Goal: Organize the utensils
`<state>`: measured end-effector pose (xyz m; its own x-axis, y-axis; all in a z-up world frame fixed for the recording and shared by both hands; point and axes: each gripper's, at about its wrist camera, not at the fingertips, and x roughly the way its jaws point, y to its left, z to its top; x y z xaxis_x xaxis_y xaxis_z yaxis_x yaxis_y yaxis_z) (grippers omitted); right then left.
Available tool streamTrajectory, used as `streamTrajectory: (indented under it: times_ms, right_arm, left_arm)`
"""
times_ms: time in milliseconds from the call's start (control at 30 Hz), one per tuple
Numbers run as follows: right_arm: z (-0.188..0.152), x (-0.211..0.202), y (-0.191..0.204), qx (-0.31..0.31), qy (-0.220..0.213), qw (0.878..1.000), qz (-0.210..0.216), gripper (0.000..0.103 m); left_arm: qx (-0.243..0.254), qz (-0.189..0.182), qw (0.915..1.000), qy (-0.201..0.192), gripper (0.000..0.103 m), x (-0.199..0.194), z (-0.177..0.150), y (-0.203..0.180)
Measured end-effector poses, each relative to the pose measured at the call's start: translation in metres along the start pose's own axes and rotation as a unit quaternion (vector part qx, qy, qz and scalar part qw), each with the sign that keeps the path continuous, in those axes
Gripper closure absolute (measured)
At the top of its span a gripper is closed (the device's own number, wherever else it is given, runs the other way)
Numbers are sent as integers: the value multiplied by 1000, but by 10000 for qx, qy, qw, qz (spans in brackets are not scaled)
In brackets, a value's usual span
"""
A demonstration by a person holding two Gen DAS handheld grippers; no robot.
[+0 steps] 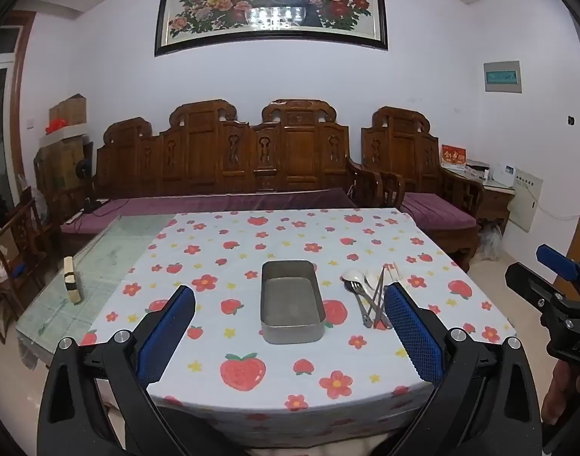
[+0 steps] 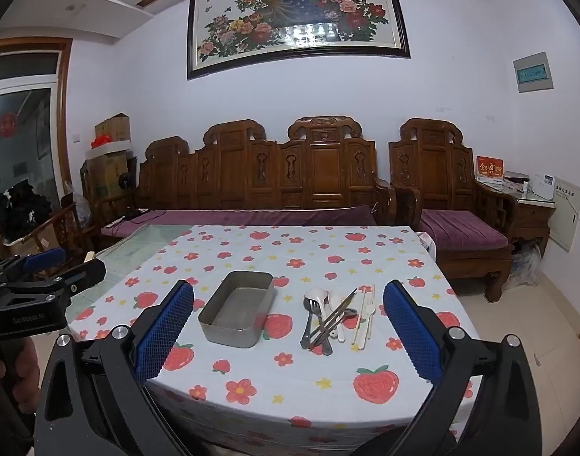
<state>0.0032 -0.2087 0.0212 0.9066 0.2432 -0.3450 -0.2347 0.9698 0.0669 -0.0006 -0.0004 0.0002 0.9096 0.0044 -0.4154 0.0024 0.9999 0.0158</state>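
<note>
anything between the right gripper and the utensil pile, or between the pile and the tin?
Nothing visible. The right gripper is open, short of the utensils, with only tablecloth between. The tin sits left of the pile, bare cloth between.

A rectangular metal tin [image 2: 236, 309] sits open and empty on the strawberry-print tablecloth [image 2: 290, 376]. Just to its right lies a crossed heap of utensils [image 2: 335, 319]: metal fork, metal chopsticks, white spoons, pale chopsticks and fork.
</note>
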Motion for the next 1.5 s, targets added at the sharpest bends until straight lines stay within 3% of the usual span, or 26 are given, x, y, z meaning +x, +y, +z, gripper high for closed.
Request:
streamTrajectory:
  times_ms: [1500]
  right_arm:
    - [0, -3, 1, 7, -26, 10000, 20, 2]
  left_arm:
    - [-62, -25, 10000, -70, 6, -9, 6, -3]
